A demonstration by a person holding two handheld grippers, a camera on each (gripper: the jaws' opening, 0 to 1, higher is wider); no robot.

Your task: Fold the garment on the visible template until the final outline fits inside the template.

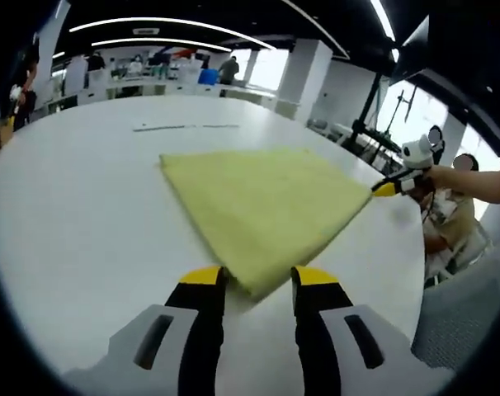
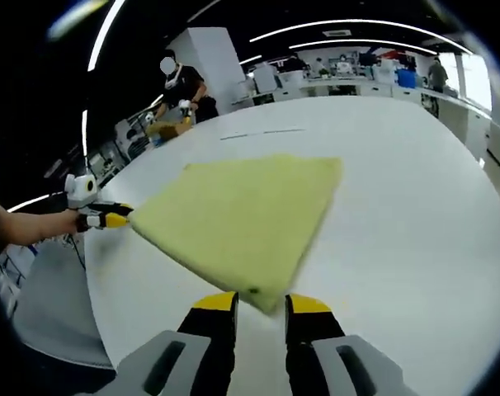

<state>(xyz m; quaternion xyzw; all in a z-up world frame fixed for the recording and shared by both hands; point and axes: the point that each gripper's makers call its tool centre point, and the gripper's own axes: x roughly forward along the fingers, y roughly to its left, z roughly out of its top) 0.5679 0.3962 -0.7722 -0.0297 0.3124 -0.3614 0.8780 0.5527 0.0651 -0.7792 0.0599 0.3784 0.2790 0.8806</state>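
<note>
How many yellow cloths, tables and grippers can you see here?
Yellow cloth: 1
White table: 1
Grippers: 2, the left gripper and the right gripper, each at a corner of the cloth
Total: 4

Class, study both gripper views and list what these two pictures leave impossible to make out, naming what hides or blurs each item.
- Template: no outline shows; the yellow cloth covers that patch of the white table.
- Cloth's near corner, left gripper view: lies between the left gripper jaws, grip unclear.
- Same corner question, right gripper view: the cloth hides the right gripper tip contact.
- Dark marks on table: too small.
</note>
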